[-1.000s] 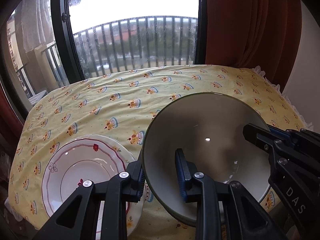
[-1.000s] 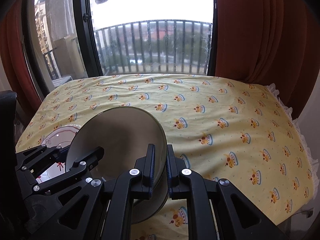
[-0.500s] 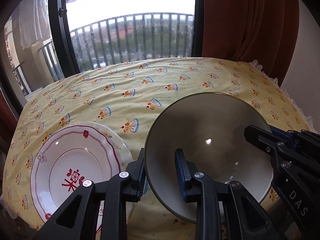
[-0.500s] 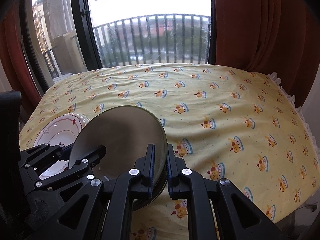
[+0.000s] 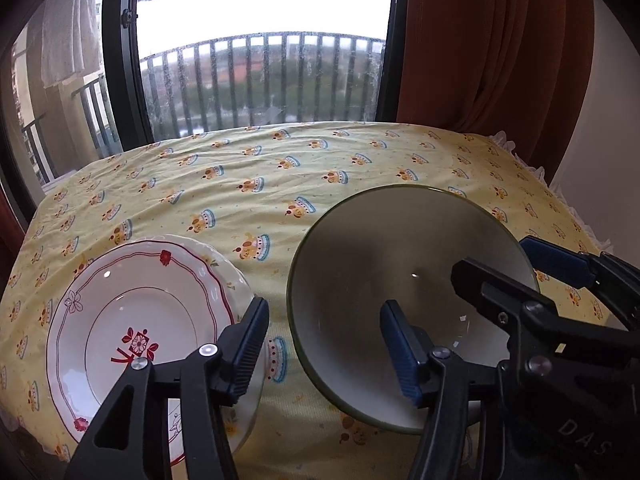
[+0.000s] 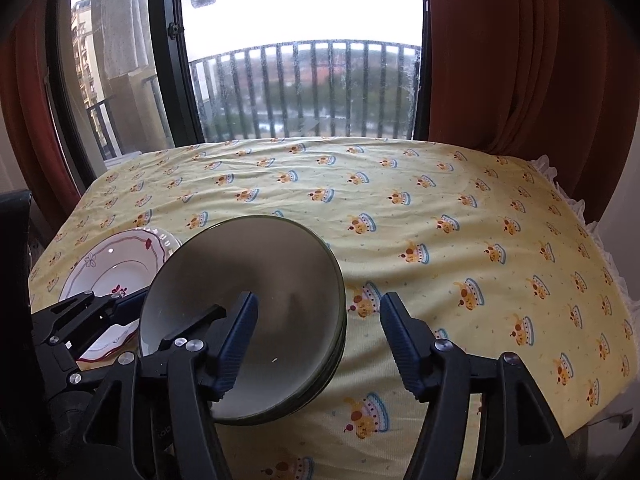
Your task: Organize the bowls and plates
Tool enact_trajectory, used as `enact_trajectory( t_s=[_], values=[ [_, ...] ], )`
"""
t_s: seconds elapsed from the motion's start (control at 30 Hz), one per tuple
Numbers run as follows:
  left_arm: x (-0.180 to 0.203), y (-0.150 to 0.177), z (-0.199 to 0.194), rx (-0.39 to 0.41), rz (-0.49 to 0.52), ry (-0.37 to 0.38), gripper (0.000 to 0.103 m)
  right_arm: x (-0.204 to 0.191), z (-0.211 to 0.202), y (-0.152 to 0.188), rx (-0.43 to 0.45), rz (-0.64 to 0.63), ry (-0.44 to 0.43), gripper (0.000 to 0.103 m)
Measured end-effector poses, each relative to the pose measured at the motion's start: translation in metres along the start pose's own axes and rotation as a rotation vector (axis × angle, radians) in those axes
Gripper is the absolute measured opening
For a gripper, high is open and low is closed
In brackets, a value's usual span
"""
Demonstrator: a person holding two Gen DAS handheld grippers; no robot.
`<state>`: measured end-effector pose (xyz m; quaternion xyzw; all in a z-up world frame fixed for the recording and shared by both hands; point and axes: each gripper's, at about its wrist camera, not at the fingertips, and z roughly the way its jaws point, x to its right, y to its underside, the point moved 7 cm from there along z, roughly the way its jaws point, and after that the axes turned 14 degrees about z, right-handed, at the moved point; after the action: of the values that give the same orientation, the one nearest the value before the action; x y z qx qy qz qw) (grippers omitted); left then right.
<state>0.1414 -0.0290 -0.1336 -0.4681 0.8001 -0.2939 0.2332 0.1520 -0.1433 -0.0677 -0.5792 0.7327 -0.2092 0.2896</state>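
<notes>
A grey bowl with a dark green rim (image 5: pixel 384 264) sits on the yellow tablecloth, on a stack of like bowls whose rims show in the right wrist view (image 6: pixel 260 280). My left gripper (image 5: pixel 324 350) is open, its fingers straddling the bowl's left rim. My right gripper (image 6: pixel 316 340) is open, its fingers straddling the right rim. A white plate with red trim and a flower motif (image 5: pixel 132 328) lies on another plate to the left; it also shows in the right wrist view (image 6: pixel 116 262).
The table (image 6: pixel 460 216) carries a yellow cloth printed with crowns, with a white frill at its right edge (image 6: pixel 576 208). A window with a balcony railing (image 6: pixel 304 92) stands behind. Rust curtains (image 6: pixel 520 60) hang at the right.
Both grippers have opened and let go of the bowl's rim. The bowl has come down from its tilt and now rests on the table.
</notes>
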Motion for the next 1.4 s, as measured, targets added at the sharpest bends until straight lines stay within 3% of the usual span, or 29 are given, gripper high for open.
enact_trajectory(
  t_s=[0.13, 0.37, 0.57, 0.7, 0.87, 1.07, 1.4],
  values=[
    [0.001, -0.002, 0.001, 0.015, 0.002, 0.033, 0.071, 0.0, 0.008, -0.001, -0.026, 0.023, -0.011, 0.067],
    [-0.003, 0.001, 0.019, -0.017, -0.09, 0.116, 0.071, 0.002, 0.02, -0.001, -0.077, 0.072, -0.024, 0.067],
    [0.005, 0.008, 0.03, -0.057, -0.135, 0.249, 0.069, 0.009, 0.031, 0.002, -0.139, 0.139, -0.029, 0.067],
    [0.01, 0.007, 0.03, -0.039, -0.11, 0.259, 0.069, 0.015, 0.036, 0.006, -0.183, 0.211, -0.033, 0.067],
    [0.004, 0.006, 0.032, -0.051, -0.124, 0.26, 0.067, 0.02, 0.041, 0.008, -0.194, 0.232, 0.031, 0.067],
    [0.004, 0.005, 0.037, -0.087, -0.096, 0.223, 0.062, 0.027, 0.046, 0.011, -0.232, 0.248, 0.045, 0.067],
    [0.004, 0.004, 0.038, -0.115, -0.089, 0.232, 0.058, 0.025, 0.066, 0.016, -0.301, 0.345, -0.092, 0.058]
  ],
)
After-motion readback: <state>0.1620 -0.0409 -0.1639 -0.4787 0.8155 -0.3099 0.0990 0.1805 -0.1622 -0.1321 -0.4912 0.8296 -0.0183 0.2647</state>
